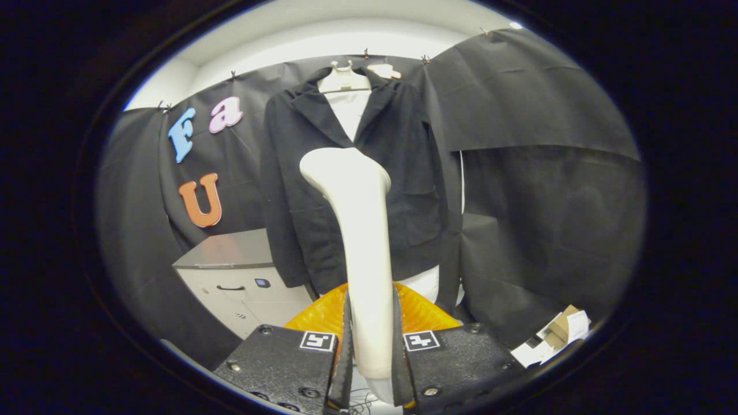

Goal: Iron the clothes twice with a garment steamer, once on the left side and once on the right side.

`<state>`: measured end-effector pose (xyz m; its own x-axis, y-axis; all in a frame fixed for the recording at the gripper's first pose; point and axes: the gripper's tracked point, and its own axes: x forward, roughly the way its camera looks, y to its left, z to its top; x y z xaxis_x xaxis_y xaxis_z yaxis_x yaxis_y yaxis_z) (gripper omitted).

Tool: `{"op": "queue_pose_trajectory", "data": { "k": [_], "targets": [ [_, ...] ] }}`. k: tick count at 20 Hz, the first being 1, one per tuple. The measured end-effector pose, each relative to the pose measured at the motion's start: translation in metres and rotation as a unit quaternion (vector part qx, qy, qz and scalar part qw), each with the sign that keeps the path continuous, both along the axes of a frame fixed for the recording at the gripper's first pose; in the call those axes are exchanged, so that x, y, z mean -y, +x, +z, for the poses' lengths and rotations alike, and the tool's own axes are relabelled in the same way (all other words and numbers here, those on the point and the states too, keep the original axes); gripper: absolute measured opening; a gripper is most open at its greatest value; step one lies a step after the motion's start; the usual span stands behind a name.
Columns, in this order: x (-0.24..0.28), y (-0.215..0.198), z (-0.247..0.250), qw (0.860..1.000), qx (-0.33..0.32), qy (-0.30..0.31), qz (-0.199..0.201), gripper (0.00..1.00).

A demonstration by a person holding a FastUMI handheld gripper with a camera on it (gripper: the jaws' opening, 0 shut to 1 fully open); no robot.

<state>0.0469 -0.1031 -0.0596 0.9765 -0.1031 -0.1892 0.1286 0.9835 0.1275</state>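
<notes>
While the steamer head stands clear of the cloth, we judge that no pass is under way yet: this looks like the approach. Going from the left, we see a pale cabinet (239,282) with a dark handle standing low against the booth wall, just beside the hanging jacket's hem. Next comes the black jacket (305,190) itself, on a white hanger (344,80) over a pale form, its lapels open on a white front, its sleeves hanging straight; the fabric reads as matte and fairly smooth, with soft folds near the waist. In front of it, at the centre, our gripper (370,369) has both fingers closed against the handle of the white garment steamer (360,230), which rises upright between them and flares into a head level with the jacket's chest. An orange ribbed object (323,314) sits behind the fingers, under the jacket. To the right, some cardboard and paper (556,337) lies low by the wall. Next, we think, the head must go forward to one side panel and travel along it, then the other.
</notes>
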Motion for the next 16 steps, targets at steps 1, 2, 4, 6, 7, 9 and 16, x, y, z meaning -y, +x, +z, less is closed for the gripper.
{"op": "queue_pose_trajectory", "data": {
  "k": [1,2,4,6,7,9,16],
  "targets": [
    [-0.005,-0.006,0.002,1.000,0.008,0.002,0.000,0.30],
    [-0.010,-0.010,0.001,1.000,0.008,-0.008,0.000,0.30],
    [-0.024,-0.020,-0.003,1.000,0.010,-0.015,0.008,0.30],
    [-0.036,-0.030,-0.008,1.000,0.005,-0.019,0.015,0.30],
    [-0.043,-0.033,-0.011,1.000,0.004,-0.020,0.019,0.30],
    [-0.053,-0.042,-0.015,0.999,0.001,-0.022,0.024,0.30],
    [-0.090,-0.062,-0.025,0.998,-0.004,-0.039,0.054,0.30]
  ]
}}
